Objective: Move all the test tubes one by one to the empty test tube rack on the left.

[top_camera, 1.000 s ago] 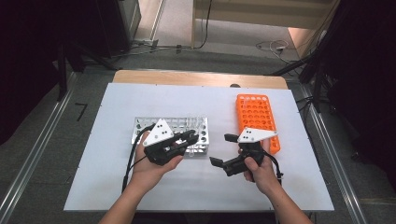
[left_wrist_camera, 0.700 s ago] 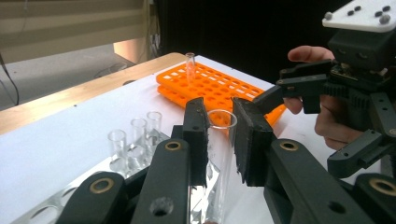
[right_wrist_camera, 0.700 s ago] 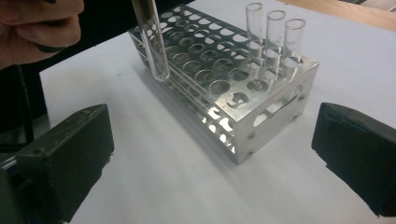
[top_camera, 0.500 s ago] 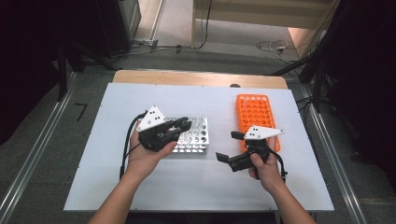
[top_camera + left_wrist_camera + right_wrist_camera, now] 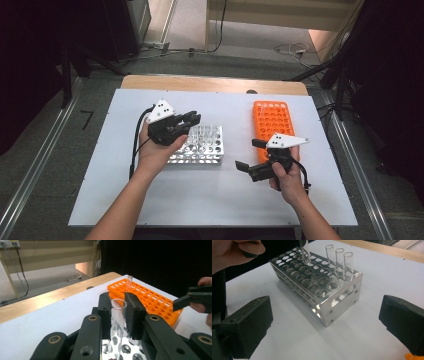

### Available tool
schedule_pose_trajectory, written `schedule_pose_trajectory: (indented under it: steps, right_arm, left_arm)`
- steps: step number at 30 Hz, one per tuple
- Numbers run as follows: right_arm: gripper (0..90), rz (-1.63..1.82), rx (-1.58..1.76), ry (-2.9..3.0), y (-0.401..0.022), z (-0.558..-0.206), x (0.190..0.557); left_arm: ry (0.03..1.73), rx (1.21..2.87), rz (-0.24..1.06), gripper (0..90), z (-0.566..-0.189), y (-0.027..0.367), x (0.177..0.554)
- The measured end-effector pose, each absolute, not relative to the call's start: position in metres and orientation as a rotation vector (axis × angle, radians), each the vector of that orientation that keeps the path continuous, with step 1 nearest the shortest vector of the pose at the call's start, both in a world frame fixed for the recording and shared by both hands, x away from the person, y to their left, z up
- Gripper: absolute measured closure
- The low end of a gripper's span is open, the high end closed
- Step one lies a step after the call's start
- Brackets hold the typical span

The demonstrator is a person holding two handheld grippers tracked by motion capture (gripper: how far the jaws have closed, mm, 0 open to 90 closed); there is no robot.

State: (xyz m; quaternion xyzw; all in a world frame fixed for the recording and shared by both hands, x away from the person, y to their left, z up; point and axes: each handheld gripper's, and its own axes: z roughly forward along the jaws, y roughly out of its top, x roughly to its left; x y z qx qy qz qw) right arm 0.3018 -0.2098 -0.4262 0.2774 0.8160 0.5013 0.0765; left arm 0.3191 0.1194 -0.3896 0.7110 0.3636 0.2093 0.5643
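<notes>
Glass tube [image 5: 117, 325] clamped in my left gripper [image 5: 120, 312] above the metal rack [image 5: 317, 287], three tubes [image 5: 339, 261] remaining; one already stood in the orange rack [image 5: 272, 122]; right gripper [image 5: 252, 157] gaped empty.

left hand-held gripper [image 5: 192, 120]: jaws clamped | right hand-held gripper [image 5: 248, 154]: jaws apart

Seen past two black jaws standing wide apart: a metal rack [image 5: 317, 287] on the white table [image 5: 372, 272], three empty glass tubes [image 5: 339, 261] upright at its near end. Farther back, another tube [image 5: 305, 253] poised over the holes, a hand [image 5: 234, 251] top left.
</notes>
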Motion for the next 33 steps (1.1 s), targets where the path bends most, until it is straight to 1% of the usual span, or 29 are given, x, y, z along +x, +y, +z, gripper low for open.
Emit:
schedule_pose_trajectory:
  steps: [15, 33]
  right_arm:
    - [0.0, 1.506, 0.831, 2.458, -0.211, -0.427, 0.303]
    - [0.0, 1.527, 0.805, 2.459, -0.213, -0.426, 0.302]
  left_arm:
    - [0.899, 1.655, 0.541, 75.2, -0.395, 0.121, 0.344]
    - [0.944, 1.693, 0.564, 75.2, -0.413, 0.114, 0.355]
